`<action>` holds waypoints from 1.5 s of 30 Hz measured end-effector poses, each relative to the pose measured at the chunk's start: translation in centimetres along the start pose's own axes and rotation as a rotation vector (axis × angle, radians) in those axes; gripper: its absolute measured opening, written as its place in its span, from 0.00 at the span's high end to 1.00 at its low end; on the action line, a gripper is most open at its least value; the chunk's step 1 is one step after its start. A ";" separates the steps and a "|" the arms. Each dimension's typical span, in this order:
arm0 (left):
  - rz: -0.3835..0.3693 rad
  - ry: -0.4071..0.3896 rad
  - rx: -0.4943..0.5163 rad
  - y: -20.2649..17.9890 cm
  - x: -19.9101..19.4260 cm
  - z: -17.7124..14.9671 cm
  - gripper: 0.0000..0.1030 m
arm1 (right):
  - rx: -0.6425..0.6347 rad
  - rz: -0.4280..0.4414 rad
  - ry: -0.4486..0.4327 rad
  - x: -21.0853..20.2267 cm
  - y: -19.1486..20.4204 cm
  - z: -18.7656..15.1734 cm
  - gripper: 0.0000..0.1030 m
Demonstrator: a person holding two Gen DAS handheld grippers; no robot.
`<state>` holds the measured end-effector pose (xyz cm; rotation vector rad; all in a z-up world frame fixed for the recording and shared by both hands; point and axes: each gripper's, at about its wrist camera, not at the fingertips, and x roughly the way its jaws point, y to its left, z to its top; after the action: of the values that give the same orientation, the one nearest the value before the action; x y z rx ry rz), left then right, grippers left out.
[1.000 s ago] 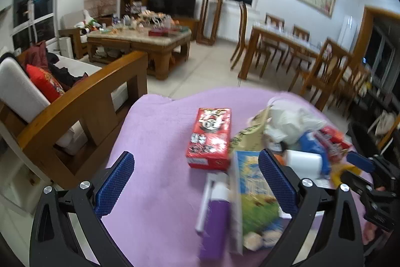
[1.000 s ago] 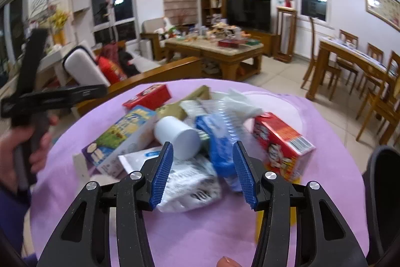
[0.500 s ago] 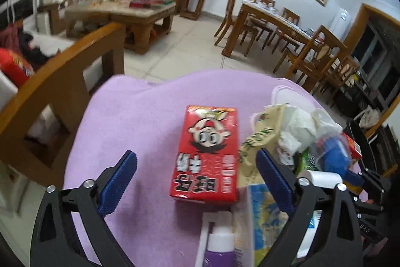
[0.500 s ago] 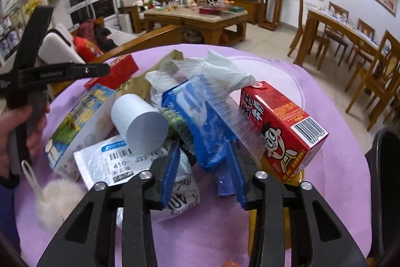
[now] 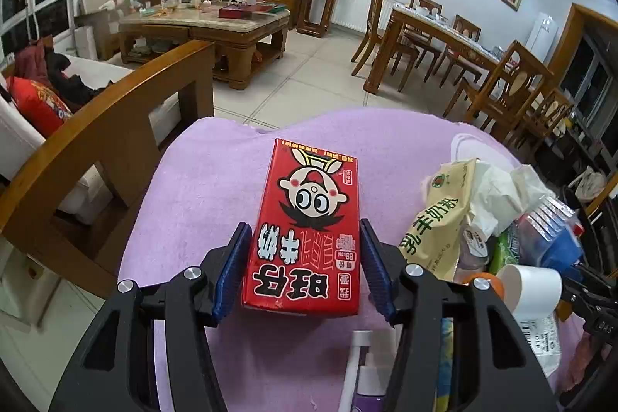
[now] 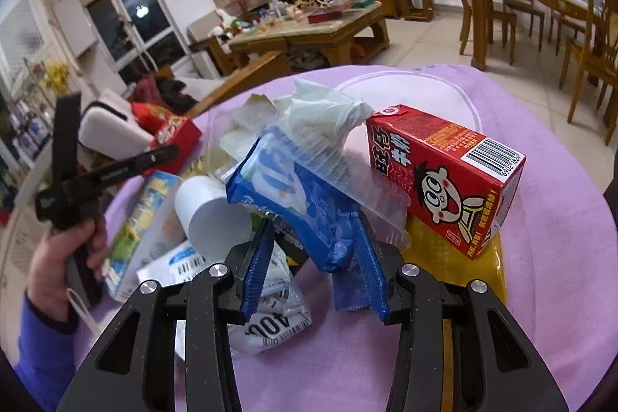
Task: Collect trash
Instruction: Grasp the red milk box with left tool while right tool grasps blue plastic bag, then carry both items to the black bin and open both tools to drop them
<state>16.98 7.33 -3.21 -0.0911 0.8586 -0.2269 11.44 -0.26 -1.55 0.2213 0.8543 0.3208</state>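
Note:
A flat red milk carton lies on the purple cloth. My left gripper has its blue pads on both sides of the carton's near end, closed against it. My right gripper straddles a blue snack wrapper with a clear plastic tray on it; the pads sit close to its sides, with small gaps showing. A white paper cup lies left of the wrapper. A second red carton stands to its right. The left gripper's handle shows in the right wrist view.
The pile also holds a crumpled white bag, a colourful box, a printed plastic bag, a yellow packet and a purple bottle. A wooden sofa arm runs along the left table edge.
My left gripper moved forward and narrowed from wide open onto the red carton. My right gripper moved into the pile and narrowed around the blue wrapper.

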 end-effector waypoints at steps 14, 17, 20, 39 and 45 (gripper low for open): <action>-0.133 -0.173 0.014 -2.3 -8.7 -1.7 0.47 | 0.006 0.212 -0.101 -6.6 -0.4 -1.3 0.92; -0.163 -0.200 0.044 -4.1 -10.4 -2.2 0.47 | 0.002 0.299 -0.107 -9.0 0.0 -1.9 0.92; -0.194 -0.208 0.065 -5.9 -11.4 -2.5 0.47 | -0.002 0.329 -0.133 -11.7 -0.1 -2.3 0.92; -0.479 -0.109 0.317 -31.0 -4.5 -1.8 0.47 | 0.231 -0.037 -0.407 -29.2 -26.8 -6.9 0.92; -0.562 -0.035 0.361 -39.3 -0.1 -1.9 0.47 | 0.343 -0.158 -0.383 -29.8 -36.5 -12.1 0.92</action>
<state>9.08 -30.77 2.31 0.0043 0.7305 -0.9000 -9.27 -44.24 0.03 0.5138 0.5375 -0.0217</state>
